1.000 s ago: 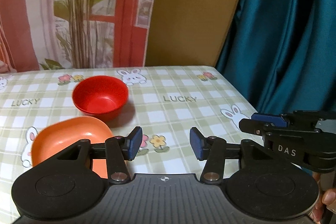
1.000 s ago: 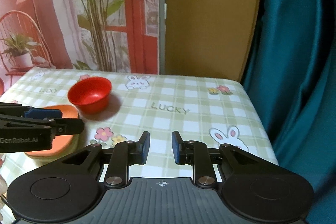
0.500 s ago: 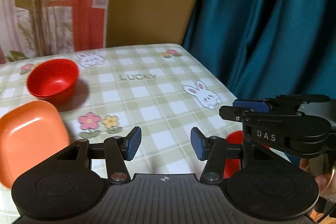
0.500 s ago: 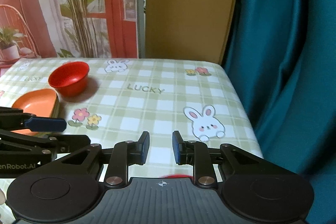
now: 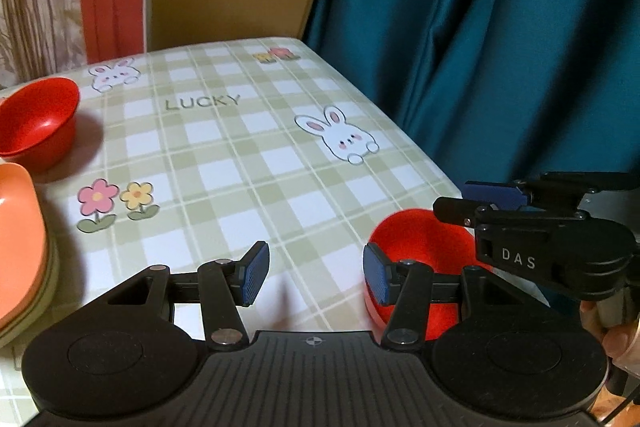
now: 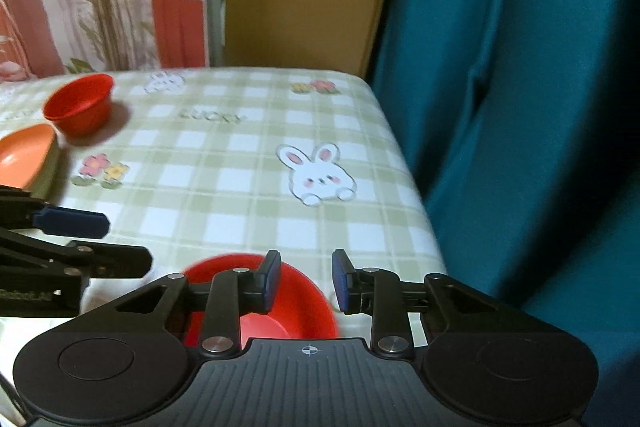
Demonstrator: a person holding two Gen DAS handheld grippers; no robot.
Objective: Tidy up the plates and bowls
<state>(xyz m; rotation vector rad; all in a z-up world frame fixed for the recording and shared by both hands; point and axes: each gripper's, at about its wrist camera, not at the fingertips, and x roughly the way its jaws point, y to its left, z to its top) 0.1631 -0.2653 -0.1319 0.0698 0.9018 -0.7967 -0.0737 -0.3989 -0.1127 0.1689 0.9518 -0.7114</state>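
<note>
Fingers of the right gripper stand spread above a near red bowl, seemingly not touching it. Left gripper is spread too, empty, the bowl at its 3 o'clock. A far red bowl and orange plates sit at 10 o'clock on the checked surface.

A green-and-white checked tablecloth, printed with white rabbits, pink and yellow flowers and the grey word LUCKY, is seen ahead of the gripper. Two red bowls are shown: one far left, one near right. An orange plate is seen at left. Blue pads are carried on black fingers. A teal curtain is seen at right.
</note>
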